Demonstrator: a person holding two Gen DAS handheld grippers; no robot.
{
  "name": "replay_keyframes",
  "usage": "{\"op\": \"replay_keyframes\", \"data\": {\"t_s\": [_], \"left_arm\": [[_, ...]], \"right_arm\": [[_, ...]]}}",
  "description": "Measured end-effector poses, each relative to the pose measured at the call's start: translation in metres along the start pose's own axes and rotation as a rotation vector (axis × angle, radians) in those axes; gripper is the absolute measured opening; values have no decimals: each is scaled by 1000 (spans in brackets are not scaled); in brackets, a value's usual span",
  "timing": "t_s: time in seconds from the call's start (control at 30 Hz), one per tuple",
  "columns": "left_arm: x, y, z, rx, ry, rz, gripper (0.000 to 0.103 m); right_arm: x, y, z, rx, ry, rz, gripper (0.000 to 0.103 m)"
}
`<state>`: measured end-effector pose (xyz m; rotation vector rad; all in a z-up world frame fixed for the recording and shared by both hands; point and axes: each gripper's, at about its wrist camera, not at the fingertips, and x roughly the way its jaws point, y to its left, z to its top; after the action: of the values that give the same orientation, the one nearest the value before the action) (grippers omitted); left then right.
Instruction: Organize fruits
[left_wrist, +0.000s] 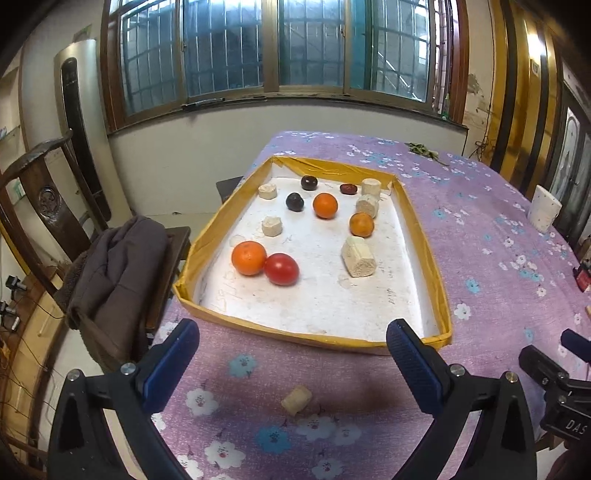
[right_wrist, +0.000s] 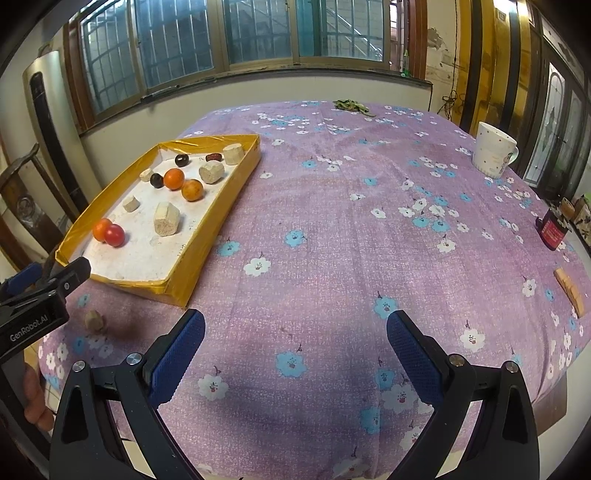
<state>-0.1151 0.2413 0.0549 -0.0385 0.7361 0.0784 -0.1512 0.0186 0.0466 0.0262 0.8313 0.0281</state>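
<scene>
A shallow yellow-rimmed tray (left_wrist: 310, 338) with a white floor lies on the purple flowered cloth. In it sit three oranges (left_wrist: 248, 257), a red tomato (left_wrist: 281, 268), dark plums (left_wrist: 294, 201), a red date (left_wrist: 348, 189) and several pale cut chunks (left_wrist: 357, 256). One pale chunk (left_wrist: 296, 399) lies on the cloth in front of the tray. My left gripper (left_wrist: 291, 354) hangs open just above that chunk, holding nothing. My right gripper (right_wrist: 295, 343) is open over bare cloth, right of the tray (right_wrist: 177, 288). The loose chunk (right_wrist: 93, 321) shows under the left gripper's body there.
A white mug (right_wrist: 493, 153) stands at the far right of the table. A red box (right_wrist: 552, 232) and a tan bar (right_wrist: 570, 295) lie near the right edge. Green leaves (right_wrist: 351, 106) rest at the far edge. A wooden chair with a grey jacket (left_wrist: 110, 273) stands left of the table.
</scene>
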Motion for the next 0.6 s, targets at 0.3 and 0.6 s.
{"op": "replay_keyframes", "data": {"t_s": [0.3, 0.6], "left_arm": [[1, -6, -1, 18, -4, -34, 102], [0, -8, 4, 10, 5, -75, 102]], "right_arm": [[3, -1, 0, 3, 12, -3, 100], [4, 0, 1, 3, 16, 1, 100]]}}
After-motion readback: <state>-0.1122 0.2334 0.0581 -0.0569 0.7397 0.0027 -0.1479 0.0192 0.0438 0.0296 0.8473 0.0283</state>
